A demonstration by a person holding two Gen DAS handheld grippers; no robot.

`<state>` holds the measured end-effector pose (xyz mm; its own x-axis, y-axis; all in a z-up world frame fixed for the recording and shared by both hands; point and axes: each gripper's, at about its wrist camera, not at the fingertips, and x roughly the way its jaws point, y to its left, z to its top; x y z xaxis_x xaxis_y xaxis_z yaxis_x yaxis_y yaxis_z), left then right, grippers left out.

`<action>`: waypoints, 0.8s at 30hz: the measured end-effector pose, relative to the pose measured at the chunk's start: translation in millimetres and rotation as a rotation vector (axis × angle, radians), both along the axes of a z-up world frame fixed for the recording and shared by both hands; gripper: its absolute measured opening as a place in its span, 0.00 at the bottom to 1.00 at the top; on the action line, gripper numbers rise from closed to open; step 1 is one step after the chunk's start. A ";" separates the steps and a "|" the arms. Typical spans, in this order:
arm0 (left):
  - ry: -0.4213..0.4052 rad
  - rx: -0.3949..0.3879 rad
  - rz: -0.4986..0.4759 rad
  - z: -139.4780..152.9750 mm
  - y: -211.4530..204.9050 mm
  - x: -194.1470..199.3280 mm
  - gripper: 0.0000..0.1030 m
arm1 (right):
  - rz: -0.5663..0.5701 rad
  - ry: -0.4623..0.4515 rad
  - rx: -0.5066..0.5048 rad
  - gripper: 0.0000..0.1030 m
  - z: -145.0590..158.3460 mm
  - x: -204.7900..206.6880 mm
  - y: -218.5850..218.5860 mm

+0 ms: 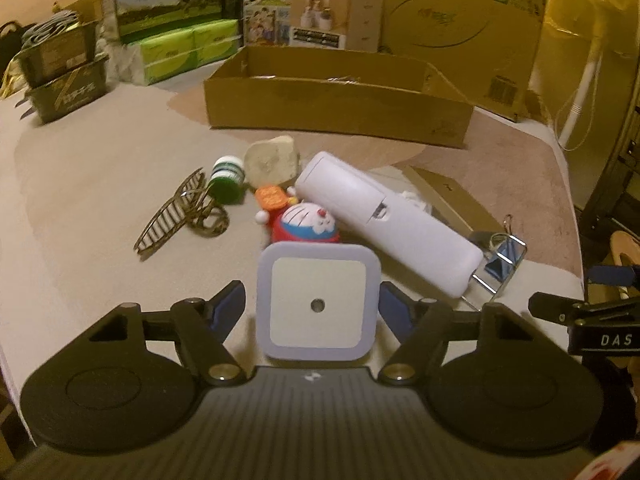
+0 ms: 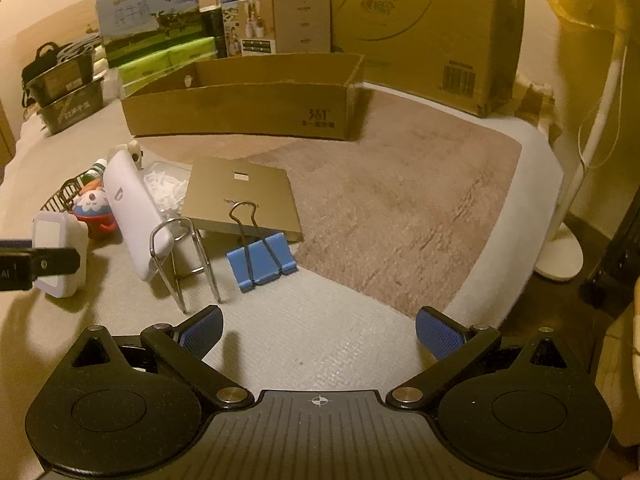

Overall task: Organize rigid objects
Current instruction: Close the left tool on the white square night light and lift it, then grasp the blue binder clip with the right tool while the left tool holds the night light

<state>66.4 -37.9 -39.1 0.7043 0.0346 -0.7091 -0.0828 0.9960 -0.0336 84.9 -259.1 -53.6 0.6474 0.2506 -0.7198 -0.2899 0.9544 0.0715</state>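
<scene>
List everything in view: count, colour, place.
square night light: 1, white, lavender rim, between the left tongs' pads
round cat figurine: 1, red, blue and white, behind the light
long plastic case: 1, white, right of the figurine
small bottle: 1, green, white cap, on its side
hair claw: 1, brown, left of the bottle
stone: 1, beige, beside the bottle
binder clip: 1, blue, front centre
wire stand: 1, silver, against the case
flat card box: 1, tan, behind the clip
open cardboard tray: 1, brown, farther back
left tongs: black, blue pads, either side of the light
right tongs: black, blue pads, open, empty
</scene>
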 end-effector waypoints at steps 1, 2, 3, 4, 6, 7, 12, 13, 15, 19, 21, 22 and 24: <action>-0.001 -0.004 -0.010 0.0 -0.1 0.9 0.63 | 0.007 -0.002 0.001 0.99 0.0 1.3 -0.5; 0.001 -0.008 -0.018 -0.4 0.1 2.0 0.61 | 0.015 -0.004 0.004 0.99 0.1 2.1 -1.1; 0.004 -0.009 -0.021 -0.9 0.4 2.5 0.61 | 0.029 -0.008 0.010 0.99 0.3 3.4 -2.0; 0.001 -0.010 -0.024 -1.2 0.9 2.2 0.61 | 0.043 -0.011 0.012 0.99 0.3 4.6 -2.3; -0.002 -0.013 -0.030 -1.5 1.7 1.8 0.61 | 0.080 -0.018 0.014 0.93 -0.2 8.2 -1.7; -0.002 -0.016 -0.033 -1.6 2.6 1.4 0.61 | 0.102 -0.018 0.018 0.88 -0.7 10.6 -1.1; -0.004 -0.011 -0.039 -2.2 3.3 0.8 0.61 | 0.190 -0.039 0.012 0.78 -2.1 17.5 5.3; -0.004 -0.010 -0.039 -2.0 3.3 1.1 0.61 | 0.202 -0.042 0.009 0.75 -2.4 19.8 6.9; -0.004 -0.011 -0.037 -2.1 3.4 1.4 0.61 | 0.225 -0.046 0.003 0.70 -3.3 24.2 10.1; -0.004 -0.014 -0.038 -2.5 3.9 2.2 0.60 | 0.274 -0.049 -0.007 0.62 -6.1 31.5 18.1; -0.005 -0.019 -0.036 -2.7 4.8 2.4 0.61 | 0.292 -0.043 -0.013 0.59 -7.8 33.8 22.2; -0.004 -0.021 -0.035 -2.9 5.2 3.0 0.62 | 0.296 -0.041 -0.016 0.57 -8.7 34.7 23.8; -0.001 -0.020 -0.036 -3.3 5.2 3.8 0.62 | 0.298 -0.036 -0.019 0.49 -10.2 36.1 26.3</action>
